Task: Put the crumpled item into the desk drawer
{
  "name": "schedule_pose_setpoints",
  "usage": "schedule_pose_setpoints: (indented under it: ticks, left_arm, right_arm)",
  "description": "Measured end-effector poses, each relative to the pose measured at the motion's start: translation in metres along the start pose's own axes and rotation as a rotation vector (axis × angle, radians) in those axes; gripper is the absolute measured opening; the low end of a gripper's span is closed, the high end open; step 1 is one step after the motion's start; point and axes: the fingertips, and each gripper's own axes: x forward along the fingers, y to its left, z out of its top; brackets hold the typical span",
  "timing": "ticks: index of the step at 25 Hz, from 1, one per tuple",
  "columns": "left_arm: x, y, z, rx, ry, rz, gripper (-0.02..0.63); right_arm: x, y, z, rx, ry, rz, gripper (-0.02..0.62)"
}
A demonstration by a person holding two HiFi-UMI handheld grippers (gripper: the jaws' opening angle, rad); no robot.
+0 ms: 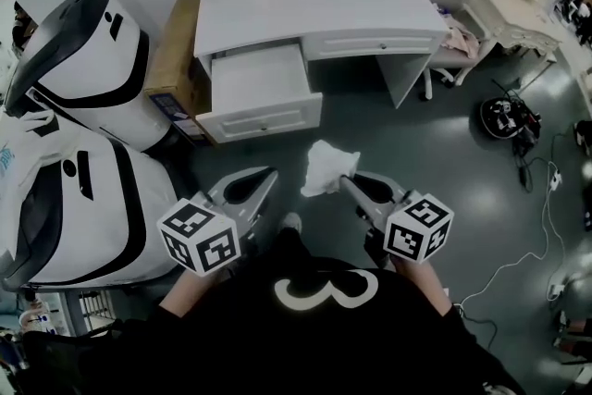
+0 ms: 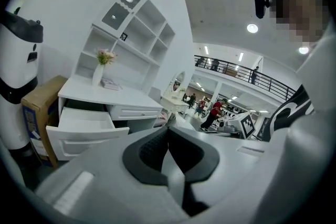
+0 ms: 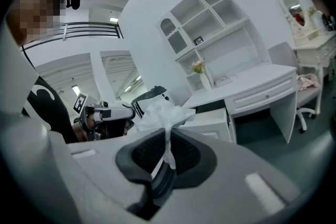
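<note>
Okay, right gripper (image 3: 168,139): fingers pinched narrow on a crumpled white thin-film wad (image 3: 160,113), which sits just past the fingertips.
Left gripper (image 2: 169,131): fingers closed together, empty.
Risk: only a thin strand's pinched, so a jolt might slip it free.
Room: pulled-out white desk drawer (image 1: 259,86) well ahead of the fingers; mind its front lip.

Left tongs (image 1: 269,174) jaws together, empty; right tongs (image 1: 345,183) pinching crumpled item (image 1: 326,164); both pointing forward

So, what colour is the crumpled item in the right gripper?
The crumpled item is white; the head view shows it best.
</note>
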Motion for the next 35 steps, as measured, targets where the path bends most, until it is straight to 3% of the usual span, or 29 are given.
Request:
schedule_pose_setpoints:
  ticks: [9, 14, 20, 35]
  left_arm:
    - [0.038, 0.155, 0.039, -0.079, 0.035, 0.044, 0.011]
    - [0.048, 0.214, 0.054, -0.100, 0.032, 0.055, 0.011]
    - [0.053, 0.252, 0.067, -0.104, 0.027, 0.063, 0.011]
    - [0.059, 0.302, 0.079, -0.136, 0.017, 0.121, 0.011]
  right_arm:
    - [0.145, -0.045, 0.044, 0.023, 0.086, 0.011, 0.032]
    - [0.203, -0.057, 0.066, 0.003, 0.114, 0.013, 0.032]
    - [0.243, -0.064, 0.081, -0.036, 0.132, 0.002, 0.032]
    - [0.304, -0.099, 0.107, -0.097, 0.194, -0.012, 0.034]
